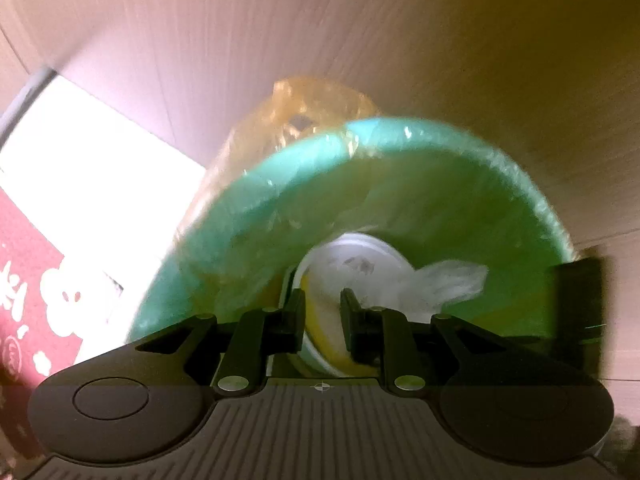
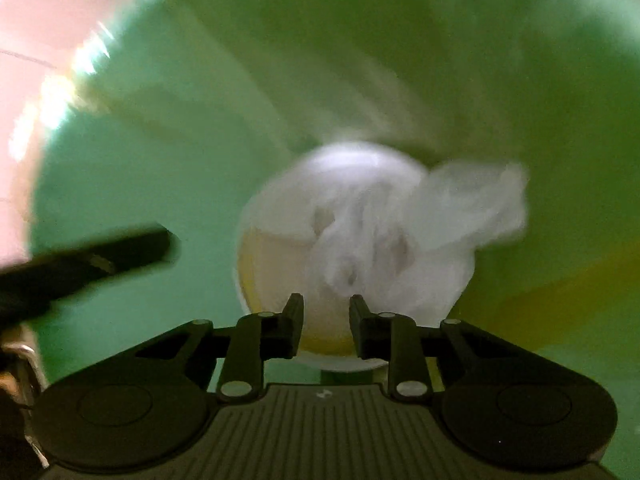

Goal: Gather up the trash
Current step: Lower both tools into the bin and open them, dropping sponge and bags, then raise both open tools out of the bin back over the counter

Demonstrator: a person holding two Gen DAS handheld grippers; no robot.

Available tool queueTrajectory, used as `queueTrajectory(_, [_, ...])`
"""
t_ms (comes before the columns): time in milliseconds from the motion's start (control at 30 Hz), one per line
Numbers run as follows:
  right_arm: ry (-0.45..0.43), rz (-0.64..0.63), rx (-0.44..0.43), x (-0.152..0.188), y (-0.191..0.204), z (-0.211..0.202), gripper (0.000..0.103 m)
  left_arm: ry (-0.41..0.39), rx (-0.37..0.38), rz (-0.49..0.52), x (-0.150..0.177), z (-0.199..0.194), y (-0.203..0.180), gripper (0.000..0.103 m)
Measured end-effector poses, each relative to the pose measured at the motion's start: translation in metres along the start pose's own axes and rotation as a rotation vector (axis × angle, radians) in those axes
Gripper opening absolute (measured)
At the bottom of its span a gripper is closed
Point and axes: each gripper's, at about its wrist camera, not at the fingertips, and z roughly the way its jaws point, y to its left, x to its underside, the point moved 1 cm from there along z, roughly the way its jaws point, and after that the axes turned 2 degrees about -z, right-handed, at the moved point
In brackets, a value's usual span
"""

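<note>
L tool (image 1: 322,312): jaws narrow, nothing pinched that I can make out; it hangs over the mouth of the green bin (image 1: 400,184), which is lined w/ a clear bag. R tool (image 2: 325,316): also narrow, a gap btwn the pads, nothing clamped; it points down inside the same bin, w/ the L tool's dark finger (image 2: 100,256) poking in at frame left. Trash sits at the bin bottom: white paper cup (image 2: 280,240) w/ yellowish inside, crumpled white tissue (image 2: 440,220) lying over its mouth and spilling to the right. Cup's long axis looks roughly along the bin's depth, mouth up toward the cams, slightly tilted; blur, so not certain. Judgement: drop step looks done. To do it well, pull both tools straight up, clear of the liner, w/o snagging the film.
</note>
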Motion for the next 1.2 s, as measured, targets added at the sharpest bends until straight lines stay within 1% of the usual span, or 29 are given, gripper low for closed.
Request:
queueTrajectory(67, [0.013,-0.001,0.063,0.001,-0.001,0.004,0.025,-0.002,0.003,-0.004,-0.002,-0.009,-0.001,0.022])
queueTrajectory(100, [0.002,-0.007,0.085,0.001,0.000,-0.003,0.025,-0.009,0.007,-0.011,-0.004,-0.017,0.000,0.022])
queueTrajectory(167, [-0.039,-0.040,0.086,0.006,0.007,-0.028,0.025,-0.029,0.019,-0.030,-0.008,-0.035,0.004,0.022])
queueTrajectory(267, [-0.117,-0.094,0.088,0.021,0.019,-0.086,0.026,-0.067,0.040,-0.049,-0.016,-0.070,0.011,0.022])
queueTrajectory(333, [-0.181,-0.143,0.105,0.035,0.031,-0.129,0.026,-0.093,0.051,-0.052,-0.021,-0.097,0.014,0.022])
queueTrajectory(400, [-0.242,-0.189,0.120,0.053,0.041,-0.173,0.026,-0.122,0.059,-0.045,-0.022,-0.128,0.011,0.022])
queueTrajectory(467, [-0.287,-0.214,0.130,0.064,0.054,-0.209,0.026,-0.155,0.068,-0.037,-0.021,-0.160,0.006,0.022])
queueTrajectory(567, [-0.354,-0.280,0.176,0.081,0.063,-0.269,0.026,-0.199,0.086,-0.015,-0.021,-0.210,-0.006,0.022])
queueTrajectory(600, [-0.380,-0.305,0.193,0.088,0.066,-0.293,0.026,-0.215,0.098,-0.007,-0.021,-0.225,-0.011,0.022])
queueTrajectory(667, [-0.431,-0.346,0.214,0.091,0.070,-0.322,0.026,-0.250,0.136,0.015,-0.022,-0.255,-0.016,0.022])
queueTrajectory(733, [-0.510,-0.380,0.229,0.095,0.074,-0.352,0.026,-0.289,0.180,0.042,-0.025,-0.282,-0.026,0.021])
queueTrajectory(833, [-0.628,-0.434,0.226,0.103,0.079,-0.402,0.026,-0.349,0.231,0.082,-0.029,-0.320,-0.048,0.022])
queueTrajectory(933, [-0.737,-0.486,0.276,0.111,0.083,-0.439,0.028,-0.387,0.301,0.097,-0.032,-0.345,-0.073,0.022])
queueTrajectory(1000, [-0.788,-0.492,0.319,0.116,0.082,-0.457,0.029,-0.374,0.380,0.100,-0.037,-0.347,-0.090,0.022])
queueTrajectory(1033, [-0.807,-0.491,0.332,0.119,0.080,-0.465,0.029,-0.363,0.407,0.112,-0.037,-0.345,-0.101,0.022])
queueTrajectory(1067, [-0.823,-0.488,0.344,0.122,0.078,-0.469,0.029,-0.356,0.417,0.136,-0.035,-0.341,-0.116,0.022])
queueTrajectory(1133, [-0.847,-0.475,0.369,0.127,0.068,-0.477,0.029,-0.346,0.411,0.177,-0.038,-0.333,-0.138,0.022])
queueTrajectory(1200, [-0.892,-0.446,0.414,0.133,0.052,-0.476,0.029,-0.366,0.401,0.203,-0.041,-0.335,-0.145,0.022])
